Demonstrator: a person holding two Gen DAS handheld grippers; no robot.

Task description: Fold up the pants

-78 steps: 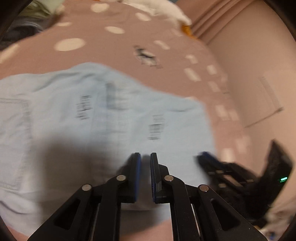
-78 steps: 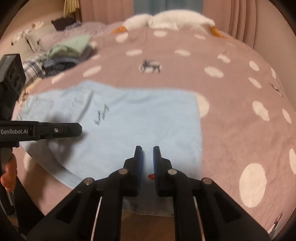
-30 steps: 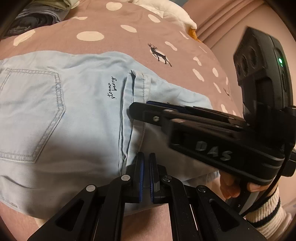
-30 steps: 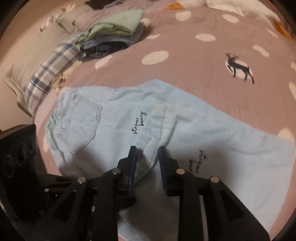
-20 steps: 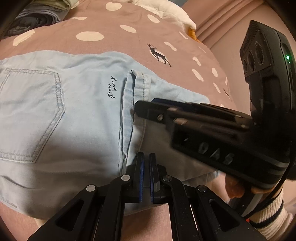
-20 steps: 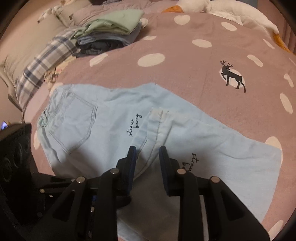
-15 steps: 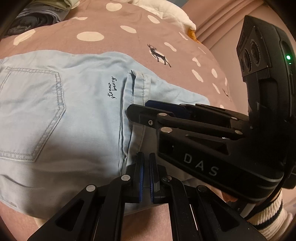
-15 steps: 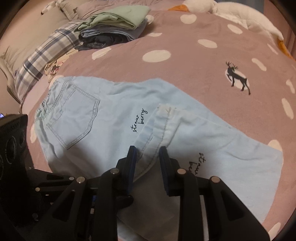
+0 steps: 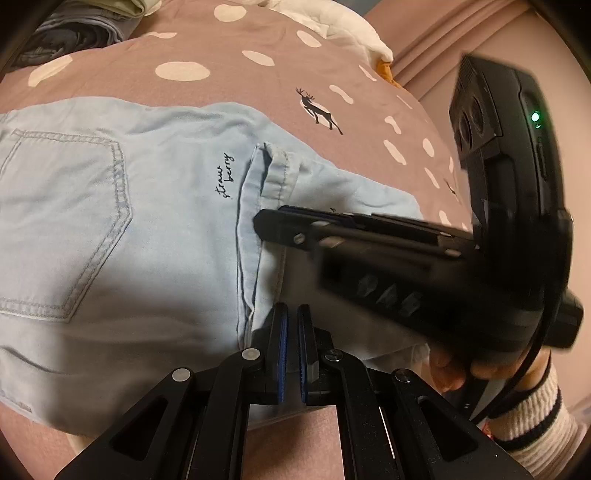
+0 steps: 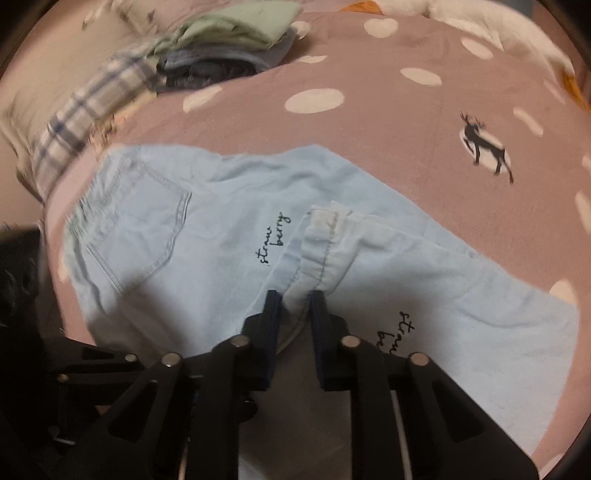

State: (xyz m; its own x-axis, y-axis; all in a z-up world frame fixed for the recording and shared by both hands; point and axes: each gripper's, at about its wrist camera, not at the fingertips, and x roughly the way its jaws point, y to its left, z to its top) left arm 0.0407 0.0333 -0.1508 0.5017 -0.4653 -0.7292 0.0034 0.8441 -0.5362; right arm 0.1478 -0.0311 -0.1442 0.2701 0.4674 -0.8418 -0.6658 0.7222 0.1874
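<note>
Light blue pants (image 9: 147,221) lie flat on a pink dotted bedspread (image 9: 258,81), back pocket (image 9: 66,221) at the left. One leg is folded back, and its hem (image 10: 325,236) rests beside the "strawberry" lettering. My right gripper (image 10: 295,299) is closing on the middle of that hem, and the cloth bunches into a ridge between its pads. From the left wrist view the right gripper (image 9: 269,221) reaches in from the right, held by a hand (image 9: 454,369). My left gripper (image 9: 290,317) is shut at the hem's near end, with cloth showing in the thin slit between its pads.
A stack of folded clothes (image 10: 229,40) and a plaid cloth (image 10: 81,110) lie at the far left of the bed. White pillows (image 9: 332,26) sit at the head, near a pink curtain (image 9: 443,37). Bare bedspread (image 10: 369,129) stretches beyond the pants.
The right gripper's jaws have narrowed around the hem, and the cloth there has puckered up between them. The left gripper and the rest of the pants have not moved.
</note>
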